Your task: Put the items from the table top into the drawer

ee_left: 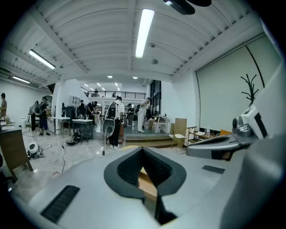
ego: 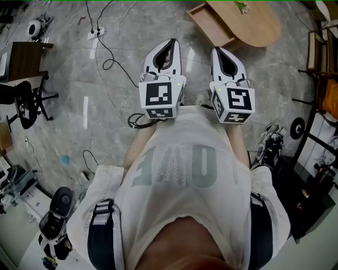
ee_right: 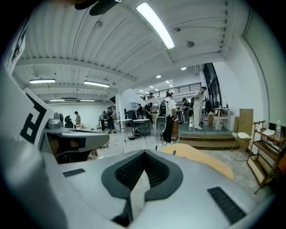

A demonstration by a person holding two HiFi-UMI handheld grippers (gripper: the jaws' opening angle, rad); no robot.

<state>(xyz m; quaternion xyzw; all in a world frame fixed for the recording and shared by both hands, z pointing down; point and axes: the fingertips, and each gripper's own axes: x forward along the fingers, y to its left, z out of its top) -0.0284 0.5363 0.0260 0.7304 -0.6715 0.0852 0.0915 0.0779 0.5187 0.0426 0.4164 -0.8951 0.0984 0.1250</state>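
Left claw [ego: 170, 43]: white shell, black pads, left cube [ego: 158, 97] w/ square markers at rear. It is held out in front of the chest, pointing fwd and slightly down. Jaws together at the tips, nothing clamped; only a sliver of light wood shows through the slit behind the tips. Right claw [ego: 221, 51]: same build, right cube [ego: 235, 103] at rear. It sits just beside the left claw, roughly parallel, not touching. Jaws together, nothing in them. Table [ego: 256, 26]: light wood, rounded top, ahead of both claws and apart from them, standing on the floor [ego: 105, 121] (grey, marble-look). Drawer [ego: 207, 22]: shallow wooden box w/ raised rim, sticking out at the table's left edge in head view, open; no contents visible. Small item [ego: 242, 6]: green-and-white, lying on the table top near its far edge; too small to ID. Person: white T-shirt [ego: 179, 174], seen from above. Misc. on floor: black cables [ego: 108, 58] and a white power strip [ego: 96, 32], both left of the claws. Black office chair [ego: 26, 103] and dark desk [ego: 24, 55] at far left. Wooden shelves [ego: 323, 50] at far right. Bkgd in both gripper views: several people standing [ee_left: 114, 120], low steps [ee_left: 147, 139], ceiling strip light [ee_left: 144, 31].
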